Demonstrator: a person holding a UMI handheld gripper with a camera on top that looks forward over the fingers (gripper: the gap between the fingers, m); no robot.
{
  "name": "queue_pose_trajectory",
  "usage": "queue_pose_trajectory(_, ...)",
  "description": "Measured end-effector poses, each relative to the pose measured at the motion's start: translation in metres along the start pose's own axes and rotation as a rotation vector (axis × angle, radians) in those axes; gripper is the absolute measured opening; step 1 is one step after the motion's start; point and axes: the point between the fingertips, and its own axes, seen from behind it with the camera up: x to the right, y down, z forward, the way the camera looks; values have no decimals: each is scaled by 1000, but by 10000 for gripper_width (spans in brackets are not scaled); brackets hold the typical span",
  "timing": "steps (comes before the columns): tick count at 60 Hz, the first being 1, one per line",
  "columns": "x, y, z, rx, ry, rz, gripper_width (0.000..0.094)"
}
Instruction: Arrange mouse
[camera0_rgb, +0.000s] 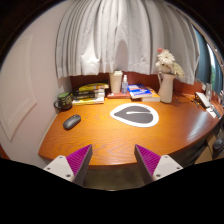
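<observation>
Tongs (113, 160) level, spread empty, mouse (72, 122) well ahead

One mouse (72, 121) sits on the tabletop (110, 138) at about nine o'clock, and one round mouse mat (134, 114) lies at the centre. One vase of flowers (166, 80) stands at two o'clock. Two stacks of books (91, 93) rest toward twelve, with one jar (64, 100) at ten.
</observation>
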Motion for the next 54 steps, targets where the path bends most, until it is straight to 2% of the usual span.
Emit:
queue_pose_trajectory(8,-89,15,42,-53,-115,-33,861)
queue_pose_trajectory(17,-163,15,93,-93,-185,-71,862)
queue_pose_trajectory(28,-205,6,158,-132,-184,-89,863)
queue_pose_trajectory(34,-213,-13,187,-117,-156,-98,854)
queue_pose_trajectory(41,-222,-29,212,-121,-145,-117,858)
queue_pose_trajectory(54,-236,-46,236,-145,-152,-127,801)
